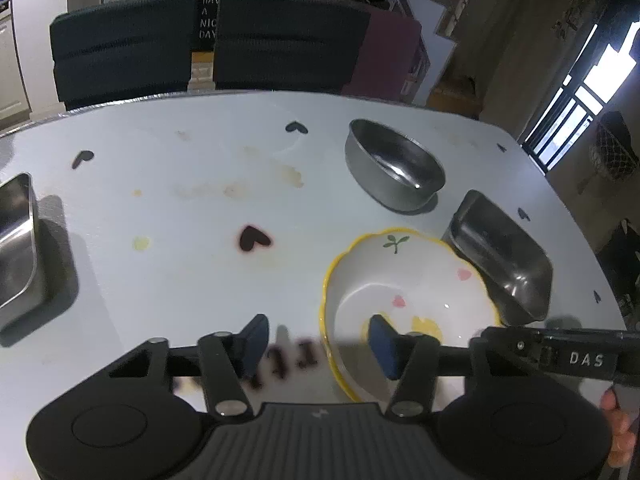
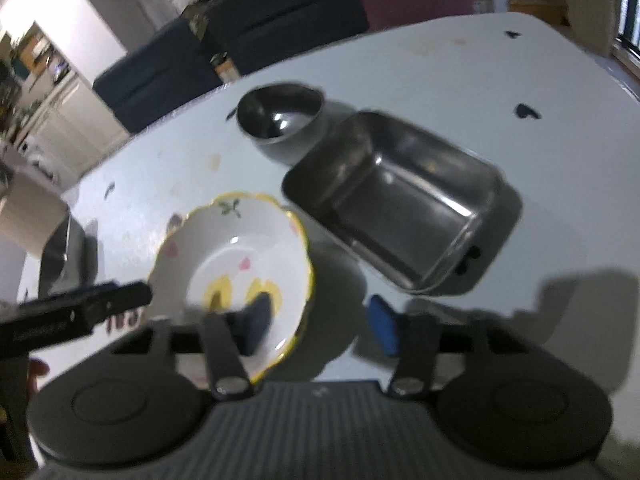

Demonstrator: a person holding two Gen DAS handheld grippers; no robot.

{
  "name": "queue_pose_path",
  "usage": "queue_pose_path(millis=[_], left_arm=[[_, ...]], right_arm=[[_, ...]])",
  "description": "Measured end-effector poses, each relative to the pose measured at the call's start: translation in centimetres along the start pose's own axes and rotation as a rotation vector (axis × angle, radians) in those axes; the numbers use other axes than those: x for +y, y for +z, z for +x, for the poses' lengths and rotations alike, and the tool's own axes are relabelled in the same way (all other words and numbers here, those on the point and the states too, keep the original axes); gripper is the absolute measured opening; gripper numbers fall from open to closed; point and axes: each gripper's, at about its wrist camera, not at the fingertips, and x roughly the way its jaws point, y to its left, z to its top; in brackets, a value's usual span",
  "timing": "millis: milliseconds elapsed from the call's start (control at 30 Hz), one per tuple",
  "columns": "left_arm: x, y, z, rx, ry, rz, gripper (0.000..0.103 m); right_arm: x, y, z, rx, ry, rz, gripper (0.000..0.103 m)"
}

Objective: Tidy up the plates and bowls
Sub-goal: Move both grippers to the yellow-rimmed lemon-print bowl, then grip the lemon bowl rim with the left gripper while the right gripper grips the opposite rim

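Evidently both grippers are converging on the one ceramic bowl (image 1: 404,304), white with a scalloped yellow rim, so the step in hand is taking hold of it by two opposite sides. Left of the bowl, the left gripper (image 1: 318,346) straddles the rim, one pad outside on the table (image 1: 168,216) and one inside; its jaws stand half-wide and I judge no pad presses yet. Right of the bowl, the right gripper (image 2: 320,322) straddles the opposite rim in the same way, jaws half-wide, nothing clamped.

Next, each pair of jaws needs to narrow onto the thin wall evenly, then both lift together and level, since a lopsided pinch could tip it.

Counting from the bowl: far to its left one steel tray (image 1: 16,240) at the table edge; the ceramic bowl itself; beyond it one round steel bowl (image 1: 394,166); touching its right side one rectangular steel tray (image 1: 502,254). No flat plates show.
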Motion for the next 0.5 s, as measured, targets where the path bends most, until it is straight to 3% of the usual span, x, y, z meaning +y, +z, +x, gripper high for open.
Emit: queue_pose_path(millis=[67,167,267,367,500], left_arm=[[0.1,0.1,0.7,0.011,0.002,0.002,0.048],[0.3,0.2,1.8,0.028,0.002,0.004,0.04],[0.4,0.3,2.5,0.04,0.003,-0.001,0.026],[0.6,0.2,3.2,0.062,-0.021,-0.016,0.021],[0.2,0.0,3.3,0.068,-0.039,0.001,0.009]], right_arm=[[0.1,0.0,0.7,0.015,-0.008,0.006,0.029],[0.3,0.1,1.3,0.011,-0.001,0.002,0.023],[0.6,0.1,2.0,0.015,-0.013,-0.01,0.023],[1.0,0.1,2.3,0.015,-0.029,-0.027,0.022],[1.6,0.2,2.7,0.028,-0.028,-0.048,0.011]])
